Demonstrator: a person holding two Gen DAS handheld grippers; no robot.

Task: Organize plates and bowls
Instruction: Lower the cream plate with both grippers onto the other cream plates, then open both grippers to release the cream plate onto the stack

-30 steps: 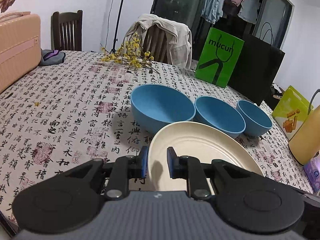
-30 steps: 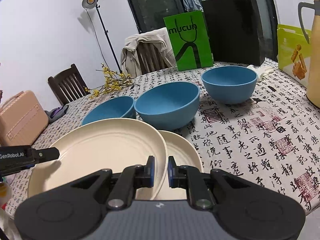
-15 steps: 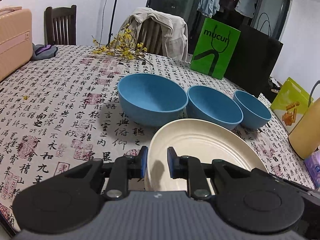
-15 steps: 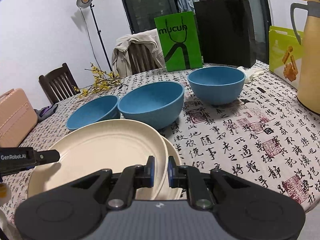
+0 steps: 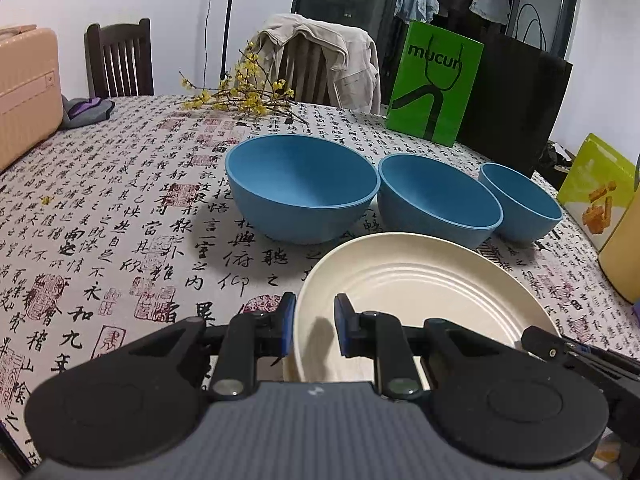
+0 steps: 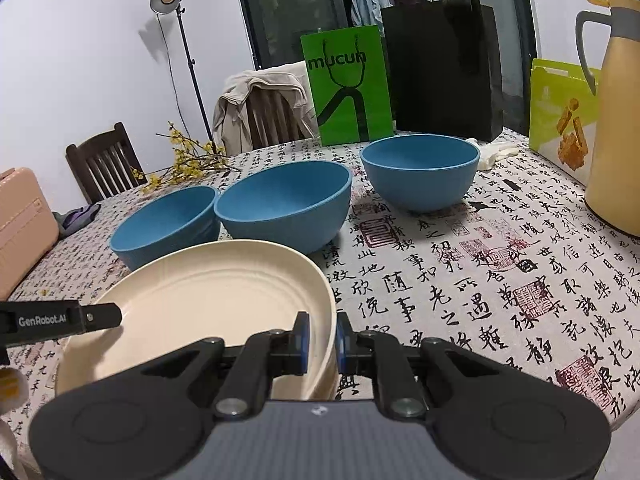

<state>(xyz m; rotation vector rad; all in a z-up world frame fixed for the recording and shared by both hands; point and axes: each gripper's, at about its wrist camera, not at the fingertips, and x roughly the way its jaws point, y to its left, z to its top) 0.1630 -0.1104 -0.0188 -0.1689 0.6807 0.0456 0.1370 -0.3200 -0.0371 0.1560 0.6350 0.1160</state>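
A large cream plate (image 5: 420, 292) (image 6: 208, 300) is held between both grippers near the table's front. My left gripper (image 5: 314, 330) is shut on its left rim. My right gripper (image 6: 320, 338) is shut on its right rim, and a second cream rim (image 6: 326, 376) shows just under the plate there. Three blue bowls stand in a row behind: a large one (image 5: 300, 188) (image 6: 164, 220), a middle one (image 5: 438, 198) (image 6: 286, 208) and a small one (image 5: 520, 202) (image 6: 420, 170). The left gripper's side (image 6: 60, 320) shows in the right wrist view.
The table wears a calligraphy-print cloth (image 5: 120, 220). A yellow thermos (image 6: 616, 120), a yellow-green bag (image 6: 560, 116), a green bag (image 6: 348, 84) and a black bag (image 6: 440, 68) stand at the back right. Yellow flower twigs (image 5: 240, 96) and a pink case (image 5: 24, 92) lie at the left.
The large plate, held by both grippers, has moved right and down over the smaller cream plate, which now shows only as a rim beneath it.
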